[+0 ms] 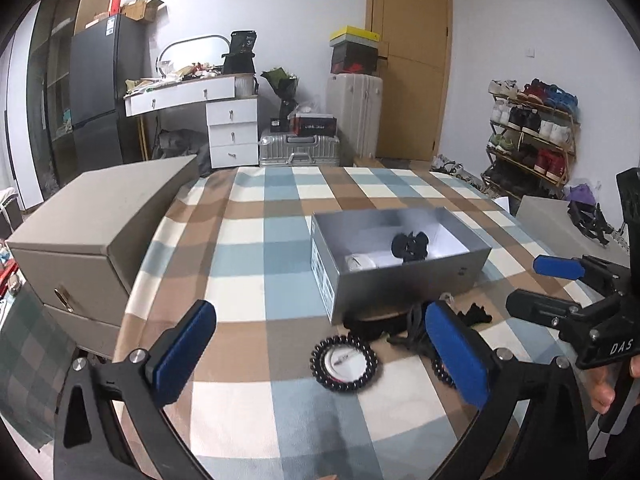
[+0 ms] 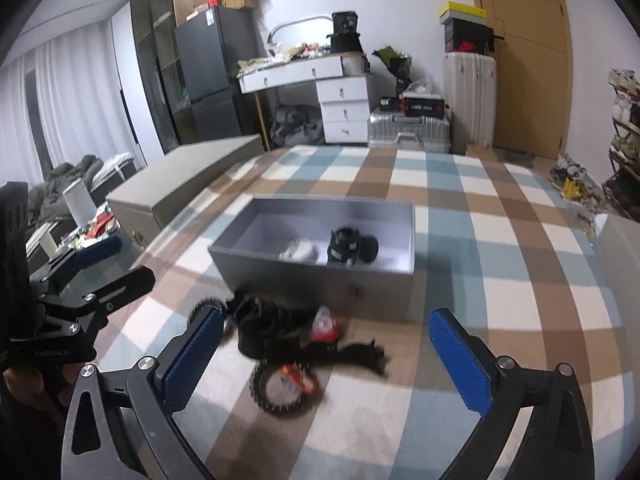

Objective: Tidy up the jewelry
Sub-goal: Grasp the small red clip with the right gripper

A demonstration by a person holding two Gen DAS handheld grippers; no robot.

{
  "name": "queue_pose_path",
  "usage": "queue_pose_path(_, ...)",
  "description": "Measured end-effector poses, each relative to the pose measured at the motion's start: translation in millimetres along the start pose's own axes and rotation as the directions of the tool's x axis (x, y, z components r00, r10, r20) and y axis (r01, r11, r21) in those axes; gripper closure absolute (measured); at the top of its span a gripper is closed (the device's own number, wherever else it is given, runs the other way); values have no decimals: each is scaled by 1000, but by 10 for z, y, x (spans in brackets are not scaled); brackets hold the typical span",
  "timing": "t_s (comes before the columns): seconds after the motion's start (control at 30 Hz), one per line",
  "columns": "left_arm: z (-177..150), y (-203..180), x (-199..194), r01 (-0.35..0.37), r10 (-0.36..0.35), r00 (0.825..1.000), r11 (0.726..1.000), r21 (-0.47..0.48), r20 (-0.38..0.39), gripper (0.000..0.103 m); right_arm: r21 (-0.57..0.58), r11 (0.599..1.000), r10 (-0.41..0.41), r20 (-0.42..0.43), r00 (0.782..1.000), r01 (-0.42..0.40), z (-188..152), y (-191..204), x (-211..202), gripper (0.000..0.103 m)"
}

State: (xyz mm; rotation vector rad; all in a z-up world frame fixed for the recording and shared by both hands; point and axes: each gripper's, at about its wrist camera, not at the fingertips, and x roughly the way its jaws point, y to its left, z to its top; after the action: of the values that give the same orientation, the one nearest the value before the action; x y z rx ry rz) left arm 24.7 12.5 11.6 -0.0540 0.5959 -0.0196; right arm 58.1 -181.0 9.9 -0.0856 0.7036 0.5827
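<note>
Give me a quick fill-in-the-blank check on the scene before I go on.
1. The silver box on the checked cloth has no ____ on it.
2. Both the left gripper and right gripper are ____.
3. The black bead bracelet lies ____ the box.

Missing words: lid; open; outside

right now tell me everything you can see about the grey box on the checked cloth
The grey box is an open, lidless rectangular carton, silvery grey outside with a paler inside, likely cardboard. A label with print sits on one short end. It rests flat on the checked cloth. Inside lie a black item and a white item. More dark pieces lie on the cloth by its near wall. Neither gripper touches it.
</note>
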Motion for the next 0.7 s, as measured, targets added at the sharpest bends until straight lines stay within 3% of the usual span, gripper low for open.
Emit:
queue_pose_path(0.33,-135,-35,27,-28,31,998,998,50,-48,1,-57,998,-1,-128,992,-6,-199,-2,211,4)
queue_pose_path(0.5,-204,0,71,-18,21,997,999,35,-81,1,-73,996,37,-197,980,-53,-305,43,343,38)
queue_pose_path(0.7,-222,-4,61,-20,24,996,999,41,-83,1,-44,993,93,-210,973,-105,-373,67,399,50)
